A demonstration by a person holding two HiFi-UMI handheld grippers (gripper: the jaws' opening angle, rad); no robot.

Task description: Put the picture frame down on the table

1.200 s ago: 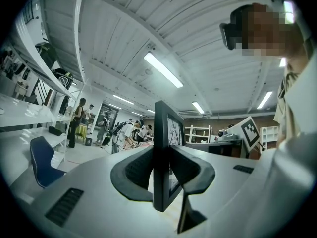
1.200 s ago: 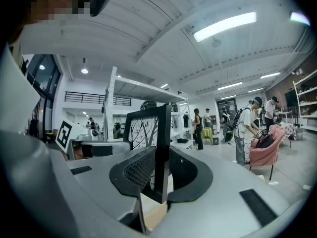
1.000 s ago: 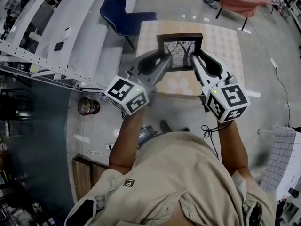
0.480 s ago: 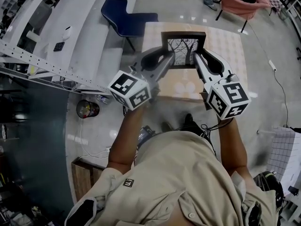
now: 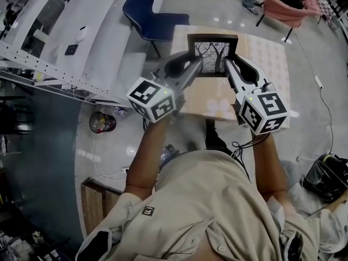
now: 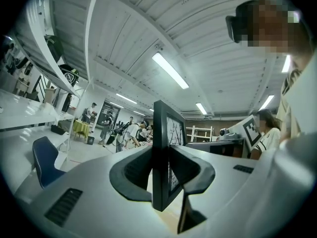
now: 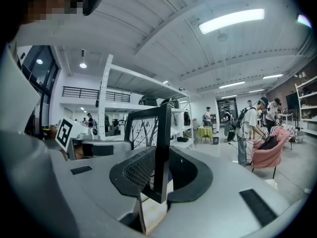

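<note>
A black picture frame (image 5: 212, 48) with a bare-tree print is held upright in the air above the light wooden table (image 5: 261, 53). My left gripper (image 5: 196, 65) is shut on the frame's left side bar (image 6: 161, 157). My right gripper (image 5: 225, 64) is shut on its right side bar (image 7: 161, 152). In both gripper views the frame's edge stands clamped between the two jaws, with its lower corner just past them. The frame's back stand shows below the jaws in each gripper view.
A blue chair (image 5: 149, 18) stands at the table's left. White shelving (image 5: 65, 37) runs along the left. A pink chair (image 5: 288, 7) is beyond the table, and several people stand far off. A black bag (image 5: 326, 178) lies on the floor at right.
The person has stepped nearer the table; both grippers carried the frame a little forward over it. The grip on both sides is unchanged.
</note>
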